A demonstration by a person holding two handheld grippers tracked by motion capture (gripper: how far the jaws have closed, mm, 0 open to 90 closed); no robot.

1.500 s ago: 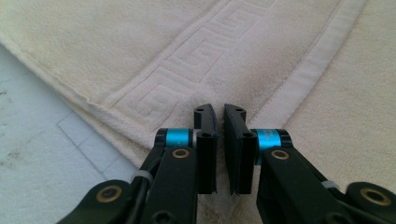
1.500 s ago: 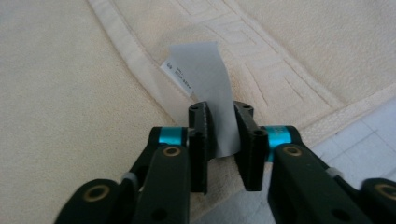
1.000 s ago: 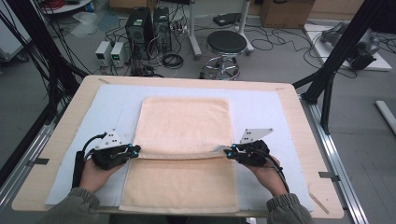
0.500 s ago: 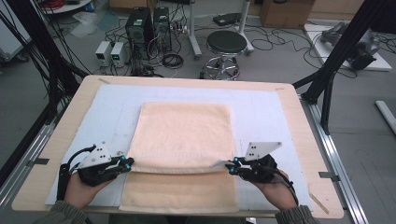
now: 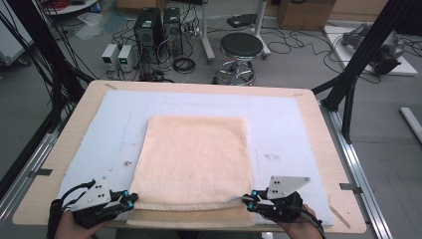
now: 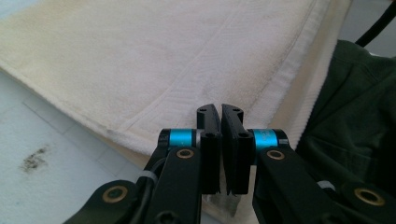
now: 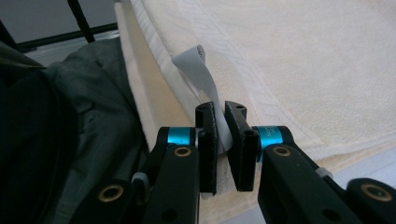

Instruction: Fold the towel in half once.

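Note:
A cream towel (image 5: pixel 194 159) lies folded on the white mat, its top layer drawn almost to the near edge, with a strip of the lower layer (image 5: pixel 189 217) showing in front. My left gripper (image 5: pixel 130 200) is shut on the top layer's near left corner; in the left gripper view the jaws (image 6: pixel 220 112) stand together on the towel's hem (image 6: pixel 154 116). At the near right corner my right gripper (image 5: pixel 249 201) is shut on the towel. In the right gripper view its jaws (image 7: pixel 219 112) pinch the corner along with a white label tag (image 7: pixel 198 65).
The white mat (image 5: pixel 298 129) covers a wooden table (image 5: pixel 328 149) whose near edge is just below both hands. Beyond the far edge stand a black stool (image 5: pixel 241 47) and computer boxes (image 5: pixel 159 25) on the floor. Dark green clothing (image 6: pixel 364 116) is close beside the jaws.
Both grippers have moved toward the near edge of the table, pulling the towel's top layer over the lower layer. Much less of the lower layer shows now.

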